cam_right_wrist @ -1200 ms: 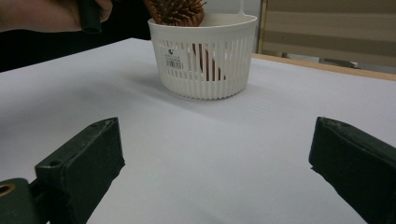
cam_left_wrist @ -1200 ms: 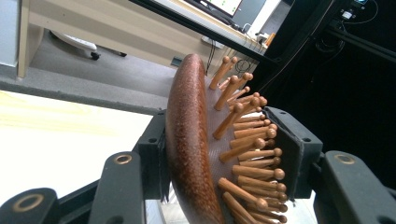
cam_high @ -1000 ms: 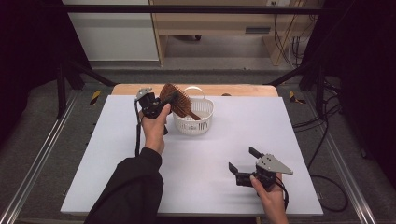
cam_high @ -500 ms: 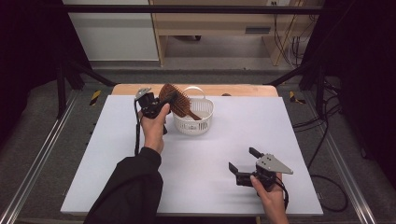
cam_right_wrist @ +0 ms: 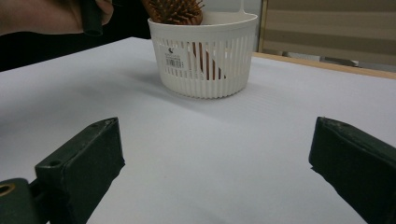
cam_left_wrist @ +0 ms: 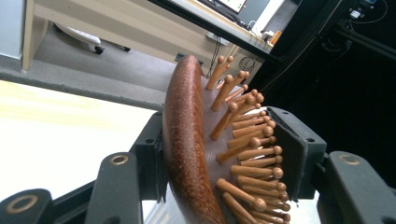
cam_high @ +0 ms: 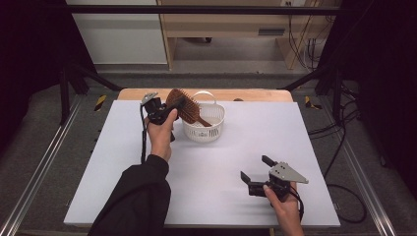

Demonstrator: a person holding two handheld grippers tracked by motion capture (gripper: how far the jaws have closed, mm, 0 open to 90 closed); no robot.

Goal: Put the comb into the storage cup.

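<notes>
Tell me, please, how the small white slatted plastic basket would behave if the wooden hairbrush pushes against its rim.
The white slatted plastic basket looks thin-walled and light, so it would probably slide on the smooth white table. The brown wooden hairbrush, clamped by the left gripper, leans over one side, so it might tip.

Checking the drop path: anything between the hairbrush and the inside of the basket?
Nothing visible. The left gripper holds the hairbrush by its head, and the handle already reaches down inside the white basket. The right gripper sits open, well clear.
</notes>
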